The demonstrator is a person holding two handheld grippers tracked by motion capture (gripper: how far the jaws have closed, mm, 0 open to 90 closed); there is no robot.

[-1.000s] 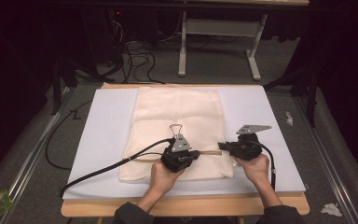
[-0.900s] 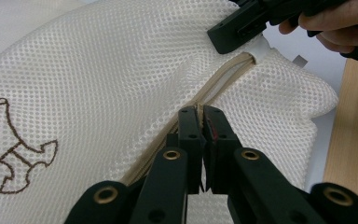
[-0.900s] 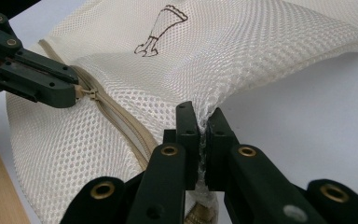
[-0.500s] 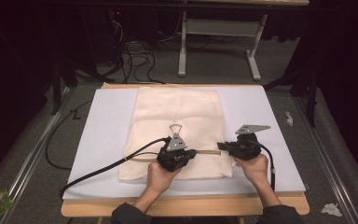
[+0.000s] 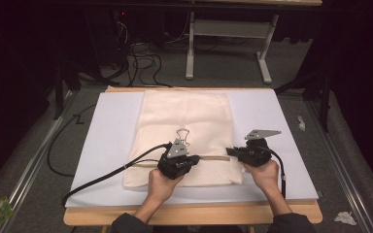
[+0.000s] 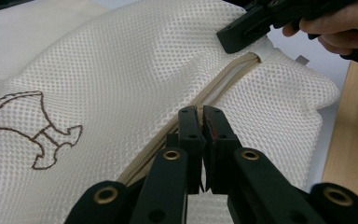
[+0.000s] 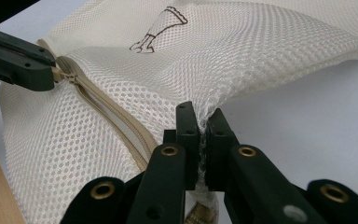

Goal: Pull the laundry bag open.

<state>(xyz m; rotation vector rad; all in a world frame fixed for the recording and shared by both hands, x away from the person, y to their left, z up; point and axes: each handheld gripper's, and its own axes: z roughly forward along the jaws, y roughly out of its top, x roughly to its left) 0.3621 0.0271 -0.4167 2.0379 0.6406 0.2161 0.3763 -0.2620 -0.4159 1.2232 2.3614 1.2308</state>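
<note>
floor: grey carpet (image 5: 223, 68) | white desk frame (image 5: 226, 34) | dim room

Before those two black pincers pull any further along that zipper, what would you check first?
1. Right gripper pinching the mesh bag at the zipper's end: ok.
2. Left gripper shut on the zipper pull: cannot tell, the pull is hidden.
3. Zipper track straight, no mesh snagged: ok as far as it shows.
4. Bag flat on the white mat: ok.
5. Left gripper's cable away from the zipper: ok.
</note>
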